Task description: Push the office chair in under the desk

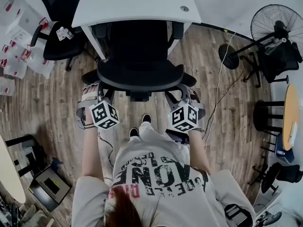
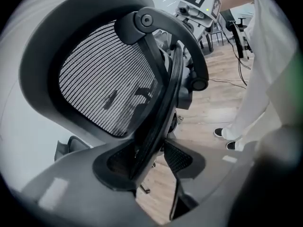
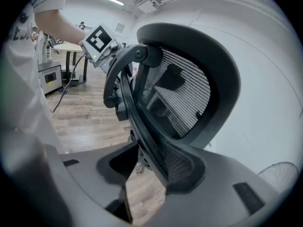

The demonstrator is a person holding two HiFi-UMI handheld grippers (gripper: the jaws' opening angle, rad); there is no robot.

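As grippers clamp the office chair, its back fills jaws.

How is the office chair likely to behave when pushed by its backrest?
The office chair probably rolls easily on the smooth wood floor. Its mesh backrest, clamped at both edges by the left gripper and right gripper, may flex or recline before the chair moves.

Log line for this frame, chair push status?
left hand-held gripper: shut on office chair backrest edge | right hand-held gripper: shut on opposite edge | chair: partly under desk, backrest outside
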